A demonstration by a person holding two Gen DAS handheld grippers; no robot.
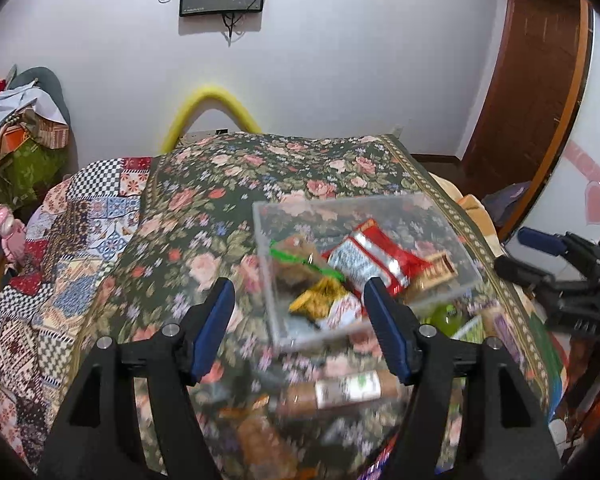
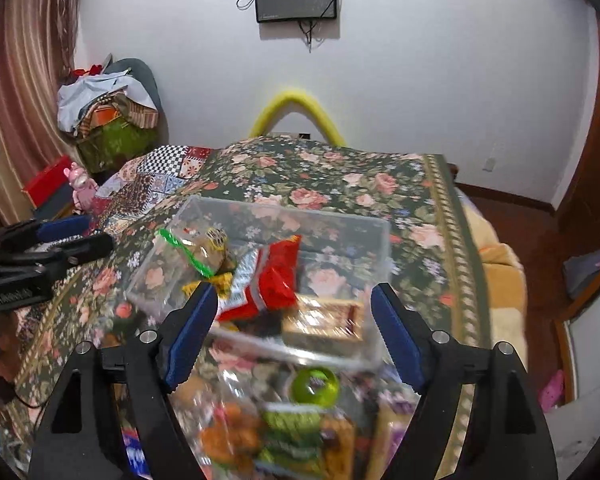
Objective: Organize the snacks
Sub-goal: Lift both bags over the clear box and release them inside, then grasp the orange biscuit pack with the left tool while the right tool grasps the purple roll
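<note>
A clear plastic box sits on a floral bedspread and holds several snacks: a red and silver packet, a bag with a green strip and a brown boxed snack. My left gripper is open and empty, just short of the box's near left corner. My right gripper is open and empty at the box's near wall. Loose snacks lie blurred below both grippers, among them a green round pack and a brown tube.
The floral bedspread covers the bed, with a patchwork quilt on its left. The right gripper shows at the right of the left wrist view; the left gripper shows at the left of the right wrist view. A white wall stands behind.
</note>
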